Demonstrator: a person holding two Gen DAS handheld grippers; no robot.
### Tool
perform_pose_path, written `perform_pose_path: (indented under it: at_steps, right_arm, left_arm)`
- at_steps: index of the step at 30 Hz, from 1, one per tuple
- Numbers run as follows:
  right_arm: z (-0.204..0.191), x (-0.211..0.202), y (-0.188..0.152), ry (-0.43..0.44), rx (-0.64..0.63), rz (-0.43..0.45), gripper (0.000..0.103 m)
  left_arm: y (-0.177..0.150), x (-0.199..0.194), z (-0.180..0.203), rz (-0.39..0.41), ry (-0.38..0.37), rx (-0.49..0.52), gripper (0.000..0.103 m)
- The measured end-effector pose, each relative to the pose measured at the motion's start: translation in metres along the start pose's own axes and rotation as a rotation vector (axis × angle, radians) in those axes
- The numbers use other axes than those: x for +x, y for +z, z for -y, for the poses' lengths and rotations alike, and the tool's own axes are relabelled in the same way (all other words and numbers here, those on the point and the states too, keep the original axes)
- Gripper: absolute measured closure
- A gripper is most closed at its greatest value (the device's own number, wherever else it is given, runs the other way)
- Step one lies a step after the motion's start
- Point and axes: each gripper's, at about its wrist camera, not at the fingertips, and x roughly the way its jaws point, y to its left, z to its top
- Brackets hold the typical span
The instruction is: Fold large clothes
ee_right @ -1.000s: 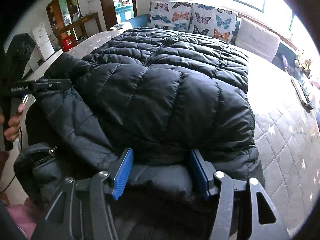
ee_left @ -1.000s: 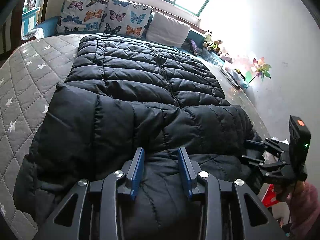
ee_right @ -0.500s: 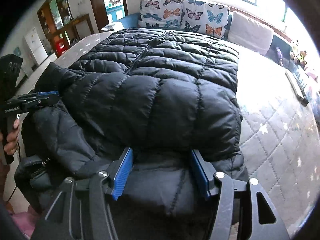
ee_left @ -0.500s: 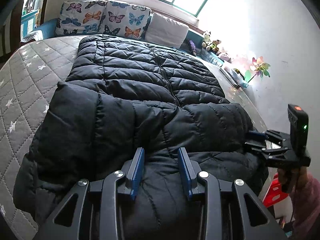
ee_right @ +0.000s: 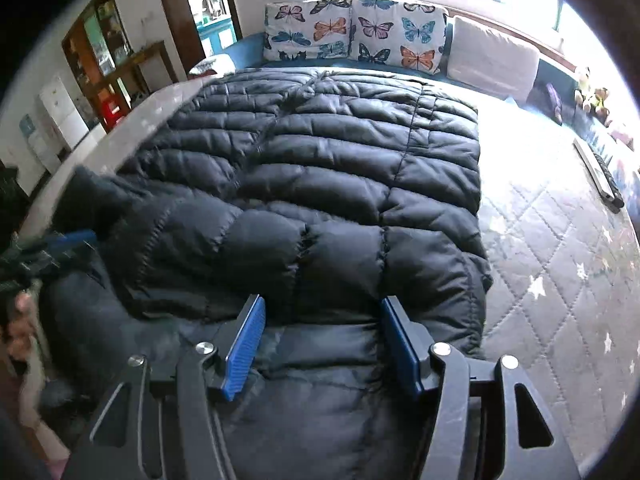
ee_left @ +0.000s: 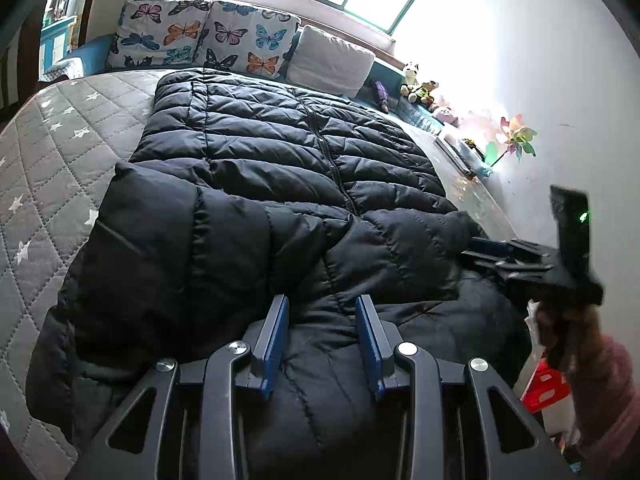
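Observation:
A large black puffer jacket lies spread lengthwise on the grey quilted bed, its sleeves folded across the body. It also fills the right wrist view. My left gripper is open, its blue pads over the jacket's near end, with fabric between them. My right gripper is open wide over the near end too. Each gripper shows at the edge of the other's view, the right one at the jacket's right side and the left one blurred at its left side.
Butterfly cushions and a white pillow line the far end of the bed. Soft toys and a paper pinwheel stand by the white wall. A remote lies on the mattress. Shelves and a doorway stand at left.
Both grippers have risen and moved forward over the jacket's near end, staying open. The right gripper's view has swung right, and the jacket's near end has lifted somewhat.

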Motion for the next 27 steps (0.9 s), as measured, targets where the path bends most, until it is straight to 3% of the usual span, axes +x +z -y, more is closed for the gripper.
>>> perform_pose_path:
  at_steps: [5,13,16,21,27]
  right_arm:
    - [-0.004,-0.020,0.006,0.006,-0.005,-0.002,0.038]
    - [-0.054,-0.029,0.031,0.133,-0.090,0.036,0.038]
    - [-0.078,-0.008,0.034,0.120,-0.147,0.008,0.038]
    - [-0.094,0.028,0.027,0.068,-0.163,-0.062,0.036]
    - [-0.089,0.008,0.028,0.081,-0.163,-0.072,0.036]
  left_arm:
    - [0.009,-0.020,0.000,-0.008,-0.018,-0.037,0.064]
    - [0.033,-0.045,-0.011,0.065,0.063,-0.030,0.063]
    - [0.035,-0.040,-0.029,0.051,0.085,-0.059,0.063]
    - [0.023,-0.027,-0.050,0.041,0.042,-0.099,0.064]
    - [0.015,-0.020,-0.048,0.033,0.073,-0.074,0.064]
